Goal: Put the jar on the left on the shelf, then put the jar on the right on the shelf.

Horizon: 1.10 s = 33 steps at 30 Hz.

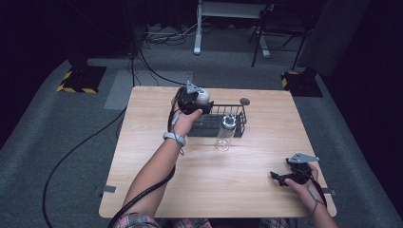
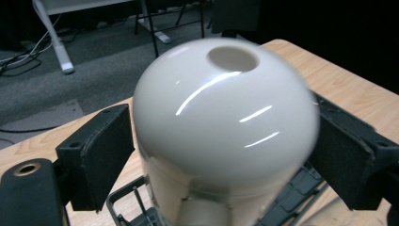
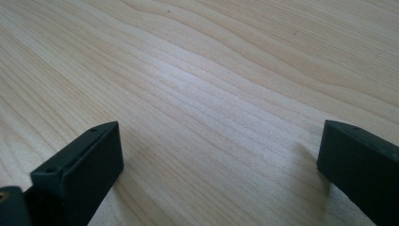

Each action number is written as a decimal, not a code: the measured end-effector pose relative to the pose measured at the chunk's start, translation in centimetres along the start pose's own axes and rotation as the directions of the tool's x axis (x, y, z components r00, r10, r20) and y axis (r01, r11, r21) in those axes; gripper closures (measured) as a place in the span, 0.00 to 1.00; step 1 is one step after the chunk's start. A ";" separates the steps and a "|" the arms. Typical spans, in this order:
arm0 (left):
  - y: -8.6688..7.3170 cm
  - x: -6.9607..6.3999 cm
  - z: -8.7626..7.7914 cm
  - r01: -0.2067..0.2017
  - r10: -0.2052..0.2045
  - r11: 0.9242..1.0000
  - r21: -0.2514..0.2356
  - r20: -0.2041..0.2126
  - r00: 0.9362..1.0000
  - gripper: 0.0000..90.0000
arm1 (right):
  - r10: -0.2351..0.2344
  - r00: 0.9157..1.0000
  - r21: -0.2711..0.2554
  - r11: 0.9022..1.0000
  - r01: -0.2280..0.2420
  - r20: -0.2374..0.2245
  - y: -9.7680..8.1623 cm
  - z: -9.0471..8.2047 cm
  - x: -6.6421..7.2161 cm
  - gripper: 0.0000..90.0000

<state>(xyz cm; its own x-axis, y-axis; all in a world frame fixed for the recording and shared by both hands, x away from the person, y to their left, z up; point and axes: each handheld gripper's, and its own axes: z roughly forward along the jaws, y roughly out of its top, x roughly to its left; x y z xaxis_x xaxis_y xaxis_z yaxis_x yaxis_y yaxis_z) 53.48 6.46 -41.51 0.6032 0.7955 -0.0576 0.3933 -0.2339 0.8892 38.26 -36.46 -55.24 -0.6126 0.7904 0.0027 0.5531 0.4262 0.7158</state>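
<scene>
The white domed object (image 2: 221, 122) is glossy and smooth, with a round hole in its top. It sits between the left gripper's (image 1: 202, 102) jaws, over the left end of the black wire basket (image 1: 240, 124) at the far middle of the table. The left pad stands just apart from its side.
</scene>
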 end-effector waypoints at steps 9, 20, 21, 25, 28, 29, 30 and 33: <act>0.1 -0.4 -1.6 -0.003 0.003 0.999 -0.035 0.010 1.000 0.13 | 0.000 1.000 0.000 1.000 0.000 0.000 0.0 0.0 0.0 0.01; 0.5 -0.4 -4.9 -0.025 0.026 0.997 -0.076 0.008 1.000 0.09 | 0.000 1.000 0.000 1.000 0.000 0.000 0.0 0.0 0.0 0.01; 0.5 -0.4 -5.2 -0.029 0.030 0.996 -0.081 0.006 1.000 0.09 | 0.000 1.000 0.000 1.000 0.000 0.000 0.0 0.0 0.0 0.01; 0.3 -0.6 -6.3 -0.025 0.026 0.995 -0.096 0.010 1.000 0.09 | 0.000 1.000 0.000 1.000 0.000 0.000 0.0 0.0 0.0 0.01; 0.0 -0.6 -7.1 -0.019 0.021 0.994 -0.105 0.016 1.000 0.09 | -0.001 1.000 0.000 1.000 0.001 0.000 0.0 0.0 0.0 0.01; -0.1 -0.6 -7.3 -0.020 0.022 0.994 -0.107 0.015 1.000 0.09 | -0.001 1.000 0.000 1.000 0.001 0.000 0.0 0.0 0.0 0.01; -0.2 -0.6 -7.5 -0.019 0.021 0.994 -0.108 0.015 1.000 0.09 | -0.001 1.000 0.000 1.000 0.001 0.000 0.0 0.0 0.0 0.01; -0.4 -0.7 -8.2 -0.021 0.022 0.993 -0.113 0.013 1.000 0.09 | -0.001 1.000 0.000 1.000 0.001 0.000 0.0 0.0 0.0 0.01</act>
<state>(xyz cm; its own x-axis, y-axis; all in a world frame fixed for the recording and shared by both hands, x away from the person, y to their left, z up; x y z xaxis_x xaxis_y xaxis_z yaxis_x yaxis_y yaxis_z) 47.17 10.57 -38.12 0.6206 0.7829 -0.0436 0.2997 -0.1855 0.9358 38.26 -36.46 -55.24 -0.6130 0.7901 0.0023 0.5528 0.4269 0.7156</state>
